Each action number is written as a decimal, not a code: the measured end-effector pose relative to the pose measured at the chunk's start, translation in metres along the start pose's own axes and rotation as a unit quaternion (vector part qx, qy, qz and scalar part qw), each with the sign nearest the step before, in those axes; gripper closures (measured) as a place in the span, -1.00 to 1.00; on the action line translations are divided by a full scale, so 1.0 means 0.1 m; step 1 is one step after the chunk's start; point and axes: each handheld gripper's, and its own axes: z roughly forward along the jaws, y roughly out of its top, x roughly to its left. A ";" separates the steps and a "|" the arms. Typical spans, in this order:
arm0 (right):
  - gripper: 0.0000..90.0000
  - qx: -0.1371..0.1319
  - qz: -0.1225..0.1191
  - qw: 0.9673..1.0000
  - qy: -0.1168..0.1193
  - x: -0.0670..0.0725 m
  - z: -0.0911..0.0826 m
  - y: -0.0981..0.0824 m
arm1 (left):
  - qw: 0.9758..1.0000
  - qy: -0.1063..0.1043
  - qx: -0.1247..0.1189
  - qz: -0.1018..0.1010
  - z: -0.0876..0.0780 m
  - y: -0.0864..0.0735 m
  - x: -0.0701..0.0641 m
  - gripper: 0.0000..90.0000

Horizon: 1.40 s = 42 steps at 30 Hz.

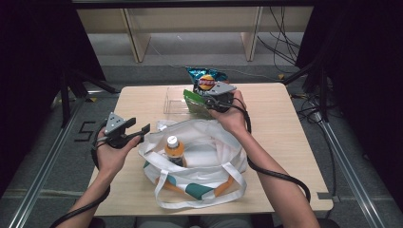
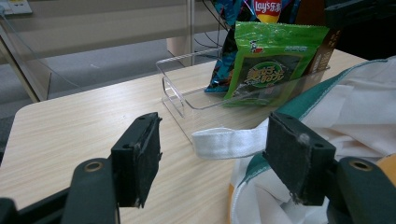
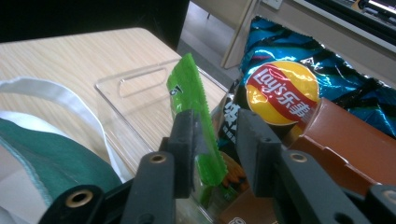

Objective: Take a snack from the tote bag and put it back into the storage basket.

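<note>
- Right gripper [image 3: 215, 154], seen in its own view: jaws partly open around the green packet [image 3: 198, 126], with a gap on one side.
- Left gripper [image 2: 212, 161]: wide open, empty, beside the tote bag [image 1: 199, 156].
- The high view hides that gap.

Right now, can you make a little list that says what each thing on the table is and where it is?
table: light wood
tote bag: white and green, open, near edge
bottle: orange drink, upright inside the bag
clear tray: behind the bag
green snack packet: standing in the tray
blue chip bag: in the tray, behind the green packet
left gripper: open, empty, beside the bag
right gripper: jaws around the green packet's edge, slightly apart
</note>
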 end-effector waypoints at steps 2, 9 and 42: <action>0.48 -0.002 0.012 1.000 0.001 0.01 -0.03 0.01 | 1.000 0.000 -0.001 0.000 0.00 0.00 0.00 -0.23; 0.36 -0.006 0.025 1.000 0.016 0.00 -0.14 0.03 | 1.000 0.001 0.001 0.001 0.00 0.00 -0.01 -0.22; 0.18 -0.025 0.081 0.995 0.049 -0.03 -0.75 -0.15 | 1.000 -0.005 -0.009 -0.001 -0.05 0.02 -0.03 -0.23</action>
